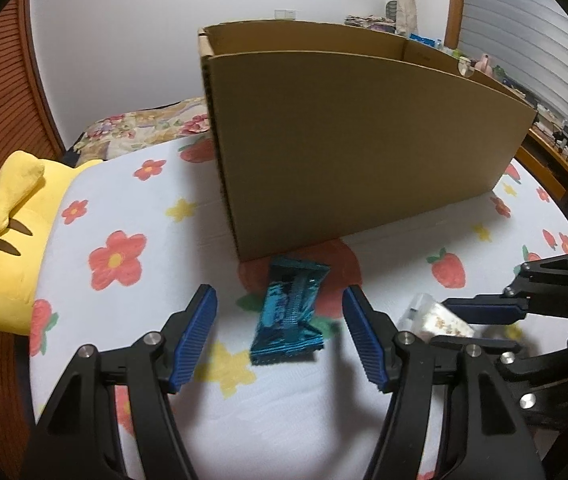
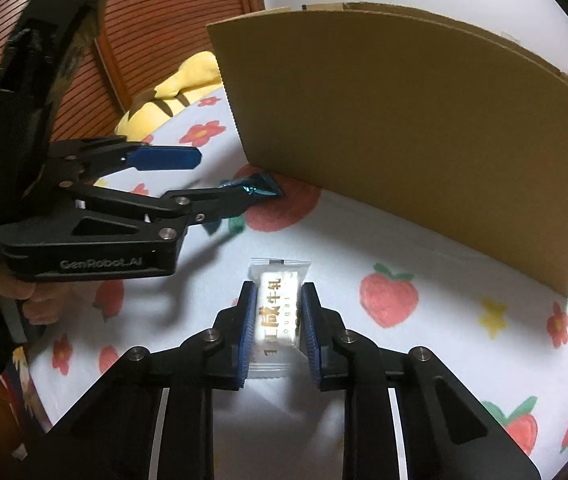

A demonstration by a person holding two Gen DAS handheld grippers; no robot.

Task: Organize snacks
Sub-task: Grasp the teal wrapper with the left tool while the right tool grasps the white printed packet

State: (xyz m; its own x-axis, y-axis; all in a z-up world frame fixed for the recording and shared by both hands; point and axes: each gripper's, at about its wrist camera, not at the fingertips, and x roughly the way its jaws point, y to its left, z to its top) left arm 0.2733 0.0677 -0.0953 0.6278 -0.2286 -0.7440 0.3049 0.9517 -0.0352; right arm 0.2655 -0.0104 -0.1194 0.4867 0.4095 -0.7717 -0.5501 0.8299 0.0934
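Note:
A shiny blue snack packet (image 1: 290, 312) lies on the flowered bedsheet just in front of the tall cardboard box (image 1: 356, 148). My left gripper (image 1: 279, 316) is open, its blue fingers on either side of the packet, apart from it. In the right wrist view the packet's end (image 2: 257, 189) shows past the left gripper (image 2: 219, 176). My right gripper (image 2: 275, 312) is shut on a white nougat packet (image 2: 277, 312) with printed characters. The nougat packet also shows in the left wrist view (image 1: 436, 320), held by the right gripper (image 1: 480, 320).
The open-topped cardboard box (image 2: 424, 140) stands on the bed beyond both grippers. A yellow plush toy (image 1: 15, 240) lies at the left edge of the bed. A wooden slatted panel (image 2: 155, 20) is behind it. A cluttered desk (image 1: 556, 140) stands far right.

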